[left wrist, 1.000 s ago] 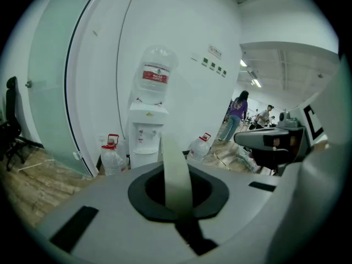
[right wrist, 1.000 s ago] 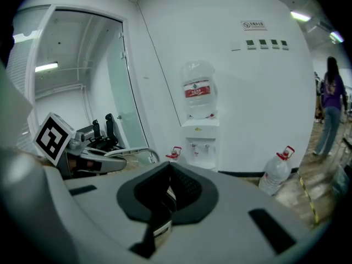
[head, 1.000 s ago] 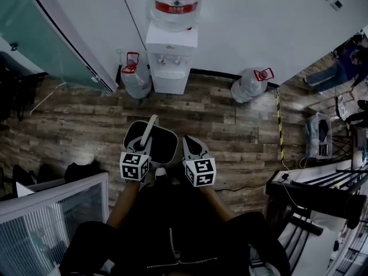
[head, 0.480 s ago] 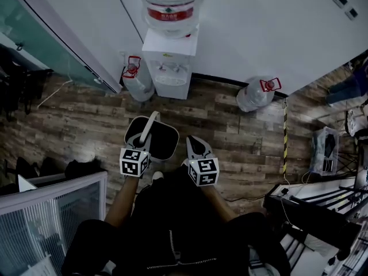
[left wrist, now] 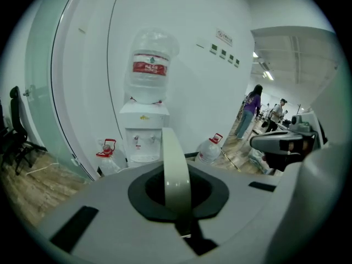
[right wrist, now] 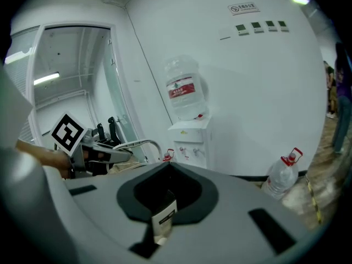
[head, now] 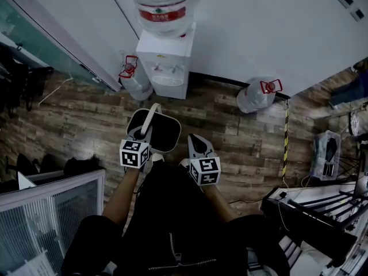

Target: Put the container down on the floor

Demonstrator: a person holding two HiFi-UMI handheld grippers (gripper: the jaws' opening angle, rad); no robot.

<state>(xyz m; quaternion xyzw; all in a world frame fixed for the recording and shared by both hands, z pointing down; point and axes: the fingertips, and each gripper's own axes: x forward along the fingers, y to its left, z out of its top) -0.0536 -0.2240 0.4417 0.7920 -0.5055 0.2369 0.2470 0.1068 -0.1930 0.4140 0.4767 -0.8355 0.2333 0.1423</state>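
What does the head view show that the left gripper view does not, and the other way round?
Only the head view: the container's dark body under its handle, and the person's torso. Only the left gripper view: people standing far down the corridor. Both: the water dispenser, the two spare bottles on either side of it, and the left gripper shut on the pale handle.

Left gripper (left wrist: 185, 225) clamped on container handle (left wrist: 175, 169); water dispenser (left wrist: 144, 139) ahead.
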